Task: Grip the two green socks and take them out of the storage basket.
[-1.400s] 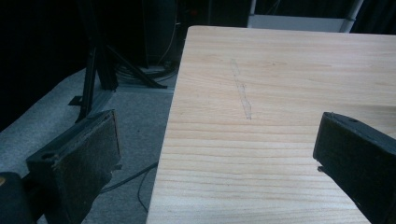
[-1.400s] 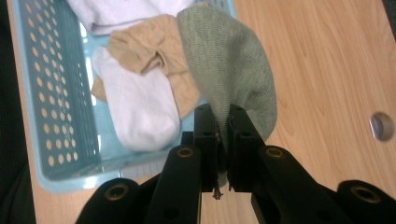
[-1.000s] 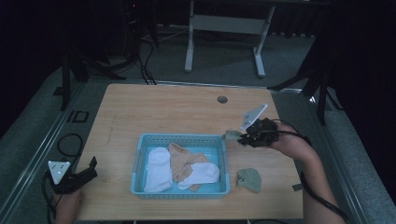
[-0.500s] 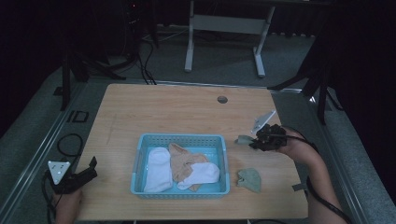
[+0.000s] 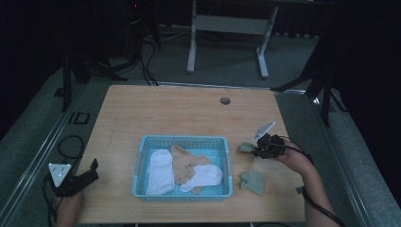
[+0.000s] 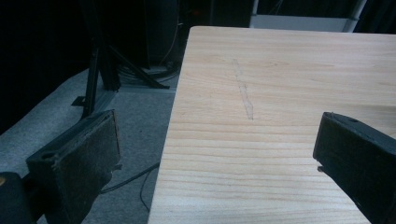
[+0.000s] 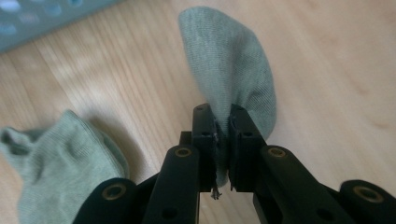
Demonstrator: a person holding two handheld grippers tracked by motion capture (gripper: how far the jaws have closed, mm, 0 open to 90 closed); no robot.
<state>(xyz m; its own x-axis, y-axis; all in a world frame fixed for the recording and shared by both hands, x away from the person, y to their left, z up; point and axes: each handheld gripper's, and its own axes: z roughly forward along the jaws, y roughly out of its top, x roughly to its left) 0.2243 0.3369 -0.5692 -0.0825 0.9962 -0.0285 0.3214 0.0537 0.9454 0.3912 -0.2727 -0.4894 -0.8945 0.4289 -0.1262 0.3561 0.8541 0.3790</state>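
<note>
The wooden surface (image 5: 189, 113) carries every item, with a round hole (image 5: 225, 100) near its far edge. A faint grey streak (image 6: 243, 93) runs along the grain in the left gripper view.

A light blue basket (image 5: 142, 163) sits near the front centre of the surface. It holds a white sock (image 5: 158, 172) at its left side, a tan sock (image 5: 187, 163) in the middle, and a second white sock (image 5: 208, 176) lying partly over the tan one toward the right.

The left tool (image 5: 90, 171) rests at the front left corner of the surface, well apart from the basket. Its jaws stand wide apart with nothing between them.

The right tool (image 5: 250, 149) is just beside the right wall of the basket, raised above the surface. Its jaws are clamped together on a grey-green sock (image 7: 233, 65), which stands up past the jaw tips in the right gripper view.

A second grey-green sock (image 5: 252, 182) lies flat on the surface, near the front right corner of the basket and nearer the person than the right tool.
</note>
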